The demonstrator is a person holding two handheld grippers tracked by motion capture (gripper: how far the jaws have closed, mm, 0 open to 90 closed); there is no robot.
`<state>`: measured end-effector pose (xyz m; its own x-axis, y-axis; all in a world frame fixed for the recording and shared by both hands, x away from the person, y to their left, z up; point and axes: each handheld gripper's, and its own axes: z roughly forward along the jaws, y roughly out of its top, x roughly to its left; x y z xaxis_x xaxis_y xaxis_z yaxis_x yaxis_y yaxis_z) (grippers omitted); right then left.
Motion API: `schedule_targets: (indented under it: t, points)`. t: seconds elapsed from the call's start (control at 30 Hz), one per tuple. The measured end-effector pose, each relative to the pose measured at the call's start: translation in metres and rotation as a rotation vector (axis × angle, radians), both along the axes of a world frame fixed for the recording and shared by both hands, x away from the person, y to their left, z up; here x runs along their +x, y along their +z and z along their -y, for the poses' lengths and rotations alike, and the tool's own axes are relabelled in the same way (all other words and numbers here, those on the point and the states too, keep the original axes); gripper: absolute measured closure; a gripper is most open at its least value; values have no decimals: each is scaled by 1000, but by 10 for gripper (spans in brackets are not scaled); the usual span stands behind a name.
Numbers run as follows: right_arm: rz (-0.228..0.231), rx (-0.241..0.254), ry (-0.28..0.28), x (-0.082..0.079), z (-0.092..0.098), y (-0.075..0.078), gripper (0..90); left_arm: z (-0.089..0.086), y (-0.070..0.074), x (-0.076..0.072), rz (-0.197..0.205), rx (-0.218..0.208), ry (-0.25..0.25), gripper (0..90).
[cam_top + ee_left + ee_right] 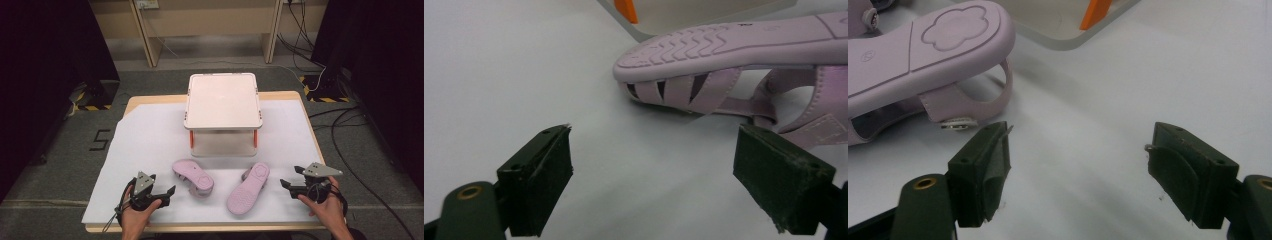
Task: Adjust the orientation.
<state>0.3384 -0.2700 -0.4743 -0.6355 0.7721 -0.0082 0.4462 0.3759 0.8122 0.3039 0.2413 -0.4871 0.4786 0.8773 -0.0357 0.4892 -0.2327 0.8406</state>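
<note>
Two lilac rubber sandals lie soles-up on white sheet, lower centre of high view: left sandal [193, 176], right sandal [248, 187]. Behind them, pale two-tier plastic rack with orange legs [223, 100]. Left gripper [169, 192] jaws apart, empty, lower left. Right gripper [286, 184] jaws apart, empty, lower right.

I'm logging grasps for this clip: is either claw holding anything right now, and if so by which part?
Nothing is held. The left claw and the right claw are both open on the white sheet, apart from the two lilac rubber sandals lying sole-up.
</note>
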Motion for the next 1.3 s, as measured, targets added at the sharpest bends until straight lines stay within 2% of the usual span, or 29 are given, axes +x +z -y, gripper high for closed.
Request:
schedule_targets:
  t: [0.2,0.57,0.67,0.83,0.9,0.97,1.07,1.23,1.3]
  points:
    - [0,-10,3,0,-1,0,252,10,1,1,13,1,-14,160]
    - [-8,-23,10,0,-2,-2,251,33,-4,20,18,33,-42,184]
    - [-6,-26,18,1,-3,-3,251,42,-4,27,18,58,-28,188]
    - [-6,-26,18,0,-3,-2,251,49,-3,39,43,85,-1,225]
    - [-6,-27,20,1,-3,-2,251,48,0,42,62,76,-4,280]
    - [-6,-24,23,1,-3,-2,251,51,4,45,68,76,-13,293]
    - [-7,-24,26,0,-3,-2,251,55,6,47,91,117,-19,297]
    - [-5,-25,30,0,-4,-2,251,58,3,53,99,95,-6,257]
    - [-6,-23,30,0,-4,-2,251,60,1,55,87,119,-2,247]
